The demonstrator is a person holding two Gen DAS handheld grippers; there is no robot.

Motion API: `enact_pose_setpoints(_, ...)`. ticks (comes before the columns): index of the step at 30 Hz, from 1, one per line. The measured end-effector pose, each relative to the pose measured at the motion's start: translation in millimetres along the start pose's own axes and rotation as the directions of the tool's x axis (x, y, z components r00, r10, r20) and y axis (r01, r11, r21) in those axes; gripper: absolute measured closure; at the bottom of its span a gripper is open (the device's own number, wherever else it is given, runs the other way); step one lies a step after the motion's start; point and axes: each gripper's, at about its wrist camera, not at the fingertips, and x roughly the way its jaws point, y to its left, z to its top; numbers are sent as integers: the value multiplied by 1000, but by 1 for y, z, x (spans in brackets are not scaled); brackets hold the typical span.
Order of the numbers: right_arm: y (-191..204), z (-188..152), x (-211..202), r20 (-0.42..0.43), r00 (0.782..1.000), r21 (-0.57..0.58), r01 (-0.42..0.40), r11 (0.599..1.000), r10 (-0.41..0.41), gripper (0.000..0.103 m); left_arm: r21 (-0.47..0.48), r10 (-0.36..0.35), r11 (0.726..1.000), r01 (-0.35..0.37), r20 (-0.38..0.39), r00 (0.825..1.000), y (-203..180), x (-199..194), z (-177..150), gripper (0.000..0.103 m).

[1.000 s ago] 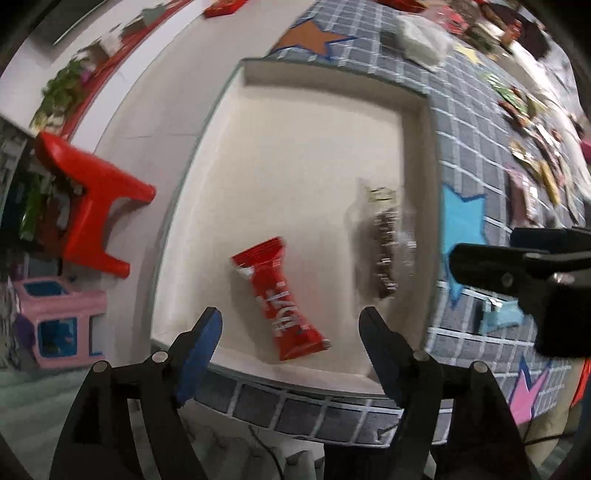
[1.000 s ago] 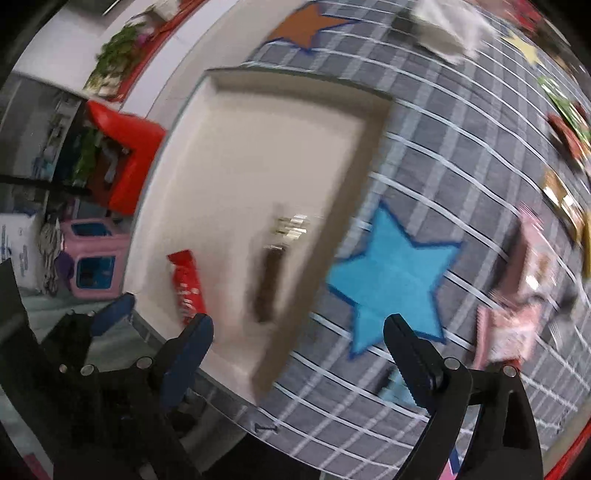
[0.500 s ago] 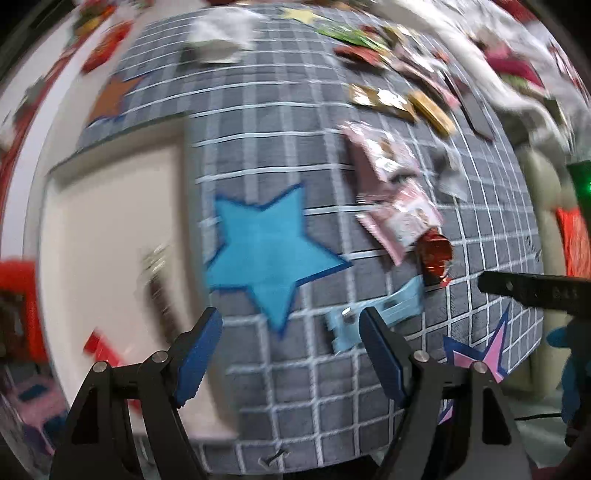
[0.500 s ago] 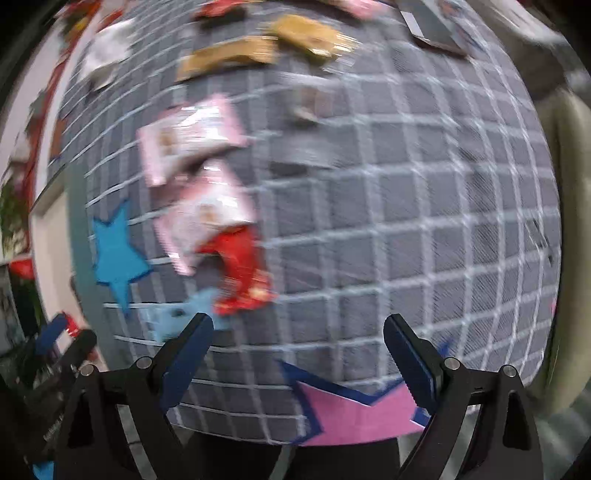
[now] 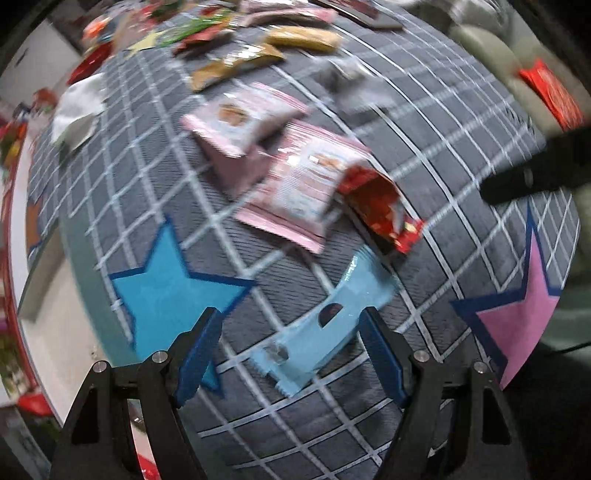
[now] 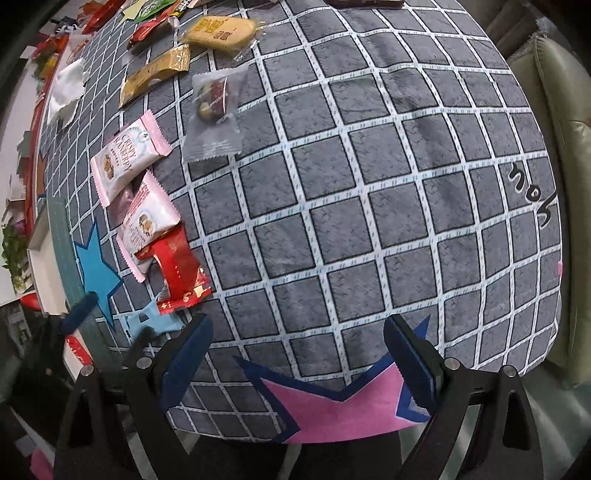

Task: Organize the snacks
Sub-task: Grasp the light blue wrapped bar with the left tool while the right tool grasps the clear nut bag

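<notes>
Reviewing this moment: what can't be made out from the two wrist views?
- Print on the light blue packet: left wrist view, motion blur.
- White tray: right wrist view, cut off at the left edge, contents unseen.
- Snacks along the far edge: too small, cropped.
- Left gripper: right wrist view, blurred.

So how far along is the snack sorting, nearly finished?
Barely begun. The tray at the cloth's edge shows one red wrapper. The left hand-held gripper is open over the light blue packet; the right hand-held gripper is empty. The pink packets and many others are still loose.
</notes>
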Motion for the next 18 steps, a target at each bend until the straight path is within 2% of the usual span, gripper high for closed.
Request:
enact_pose_setpoints(4,4,18,-3,-3,1000,-7,12,1000,-12,9,7,19,1000,-19,-23,1000,-12,12,0,21)
enact_pose_setpoints(6,11,31,-3,6,1000,-17,29,999,-29,9,-31,2,1000,-2,-12,1000,-11,14,0,19)
enact_pose_setpoints(9,30,54,-8,38,998,-22,43,999,-42,9,-116,-54,992,52,-21,998,0,15,0,22)
enact_pose_setpoints(12,44,84,-10,54,997,-25,48,999,-47,9,-151,-49,987,46,-14,999,12,11,1,26)
enact_pose_setpoints(18,69,145,-10,110,989,-62,105,993,-98,9,-228,-29,973,27,-3,1000,39,6,-10,23)
